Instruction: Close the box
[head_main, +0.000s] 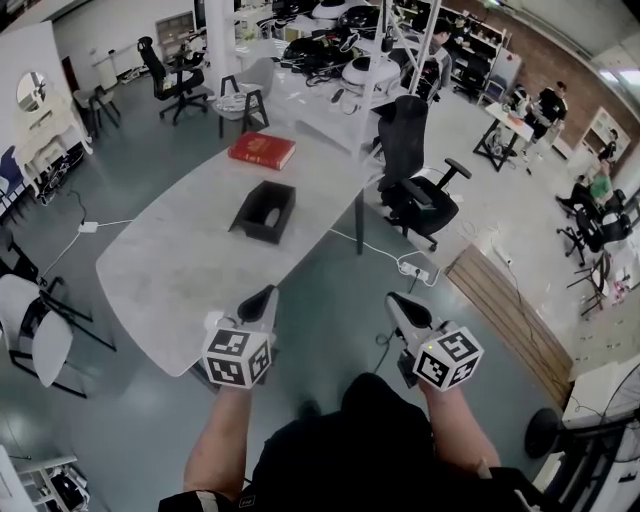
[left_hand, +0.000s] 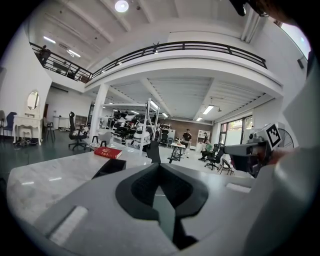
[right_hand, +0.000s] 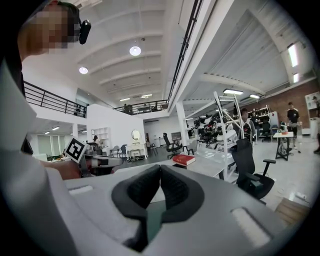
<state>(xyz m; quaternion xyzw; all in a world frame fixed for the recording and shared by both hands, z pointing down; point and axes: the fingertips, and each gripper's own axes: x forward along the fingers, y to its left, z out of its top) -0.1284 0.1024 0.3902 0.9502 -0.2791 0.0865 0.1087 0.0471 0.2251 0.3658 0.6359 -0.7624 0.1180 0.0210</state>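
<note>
While your left hand-held gripper (head_main: 262, 298) and right hand-held gripper (head_main: 400, 303) hang at the near edge of the desk (head_main: 170, 270), the box (head_main: 265, 212) sits open near the desk's middle, well ahead of both. It looks like stiff black card. I judge it light, and likely to slide on that smooth top if you push it from one side only. Beyond it lies a red slab (head_main: 262, 150), apart from the box; whether that is the lid or a book I cannot tell. If it is the lid, pinch it at a long edge and steady a box wall with your other side. Both hand-held grippers have their jaws pressed together on nothing, empty and well clear of the box.
</note>
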